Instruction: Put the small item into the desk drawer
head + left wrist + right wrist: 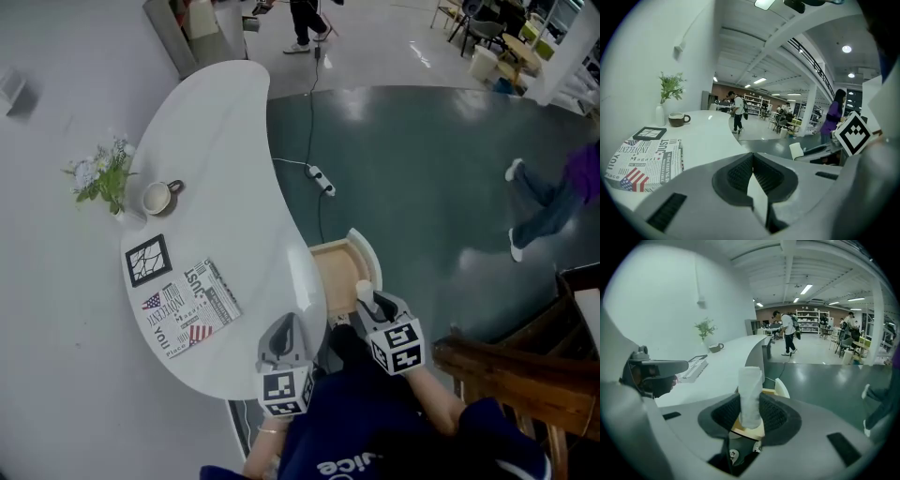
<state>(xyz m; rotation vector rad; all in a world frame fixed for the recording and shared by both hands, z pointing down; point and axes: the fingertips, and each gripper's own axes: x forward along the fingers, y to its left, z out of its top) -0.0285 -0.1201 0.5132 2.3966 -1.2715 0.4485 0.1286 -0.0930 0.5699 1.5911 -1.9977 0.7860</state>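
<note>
The right gripper (751,412) pinches the white roll (750,380) low down — seemingly light, soft, crushable, best held gently there — while the left gripper (752,171) has its jaws meeting on nothing.

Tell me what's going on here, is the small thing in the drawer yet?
Not yet. A person at a curved white desk holds a gripper in each hand. The right gripper is shut on a small white roll-shaped item and holds it close to the open drawer at the desk's edge. The left gripper hovers over the desk edge beside it, jaws together with nothing between them.
</note>
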